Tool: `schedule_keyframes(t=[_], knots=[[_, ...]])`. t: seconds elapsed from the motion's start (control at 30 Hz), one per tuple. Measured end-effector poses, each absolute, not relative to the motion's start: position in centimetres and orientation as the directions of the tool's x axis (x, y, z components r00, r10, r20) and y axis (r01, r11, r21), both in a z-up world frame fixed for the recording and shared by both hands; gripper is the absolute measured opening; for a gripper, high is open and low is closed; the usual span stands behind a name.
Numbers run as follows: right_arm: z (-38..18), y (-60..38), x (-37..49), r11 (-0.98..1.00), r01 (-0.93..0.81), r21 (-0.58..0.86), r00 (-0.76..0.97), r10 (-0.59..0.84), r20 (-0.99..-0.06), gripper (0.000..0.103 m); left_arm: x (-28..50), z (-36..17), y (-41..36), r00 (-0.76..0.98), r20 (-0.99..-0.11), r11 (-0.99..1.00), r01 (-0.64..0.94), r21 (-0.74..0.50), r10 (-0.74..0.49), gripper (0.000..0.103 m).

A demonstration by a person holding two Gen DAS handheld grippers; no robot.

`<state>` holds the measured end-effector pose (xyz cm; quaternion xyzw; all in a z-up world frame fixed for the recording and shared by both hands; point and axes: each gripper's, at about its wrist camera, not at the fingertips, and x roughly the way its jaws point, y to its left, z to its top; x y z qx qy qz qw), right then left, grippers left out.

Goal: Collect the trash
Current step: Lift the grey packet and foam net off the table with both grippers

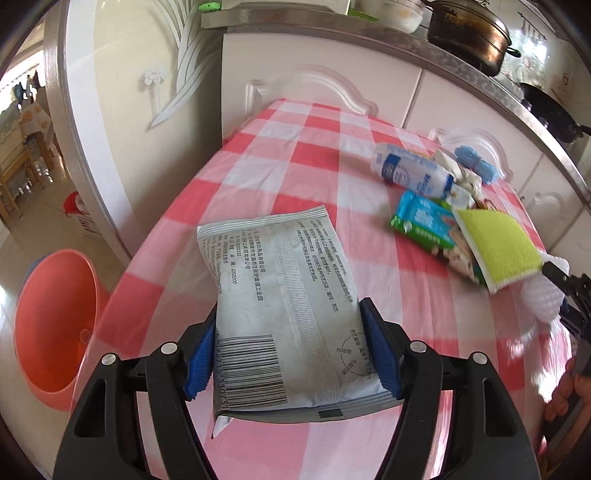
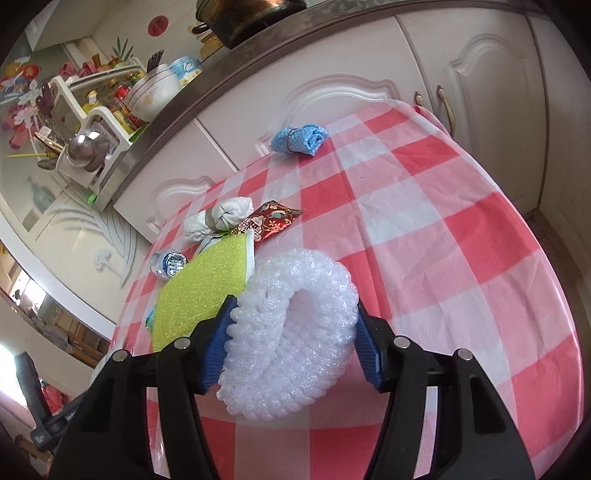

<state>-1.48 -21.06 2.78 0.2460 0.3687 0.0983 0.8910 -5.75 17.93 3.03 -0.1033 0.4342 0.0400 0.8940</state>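
My left gripper (image 1: 291, 350) is shut on a grey-white printed pouch (image 1: 284, 295) with a barcode, held above the red-checked tablecloth (image 1: 280, 147). My right gripper (image 2: 293, 341) is shut on a roll of white bubble wrap (image 2: 295, 328), its blue pads pressing both sides. That roll (image 1: 543, 291) shows blurred at the right edge of the left wrist view. A yellow-green sponge (image 2: 203, 288) lies just left of it. On the cloth lie a white-blue bottle (image 1: 413, 171), a green-blue wipes pack (image 1: 424, 223), a red snack wrapper (image 2: 271, 221), knotted white bags (image 2: 218, 218) and a blue cloth roll (image 2: 299, 140).
An orange plastic bin (image 1: 51, 325) stands on the floor left of the table. White kitchen cabinets (image 1: 325, 59) back the table, with a dark pot (image 1: 469, 33) and a dish rack (image 2: 92, 118) on the counter. A person's hand (image 1: 569, 391) shows at the right edge.
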Motion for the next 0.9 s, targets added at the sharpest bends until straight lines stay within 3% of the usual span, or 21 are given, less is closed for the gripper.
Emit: schedule_keyframes(t=[0.17,0.3,0.67,0.9], knots=[[2.9,-21.4,-3.1,0.852,0.029,0.523,0.707,0.352,-0.613,0.060,-6.9,2.7,18.5,0.622,-0.781,0.976,-0.137,-0.170,-0.049,0.071],[3.6,-20.1,-4.5,0.896,0.013,0.443,0.692,0.312,-0.651,0.061,-7.5,2.7,19.1,0.630,-0.773,0.973,-0.118,-0.199,-0.081,0.071],[3.5,-18.8,-7.0,0.914,0.002,0.405,0.653,0.306,-0.693,0.083,-8.2,2.7,20.1,0.640,-0.753,0.961,-0.084,-0.263,-0.150,0.071],[3.3,-19.5,-8.0,0.886,0.012,0.464,0.659,0.341,-0.670,0.080,-8.7,3.0,20.5,0.645,-0.742,0.955,-0.065,-0.289,-0.180,0.071]])
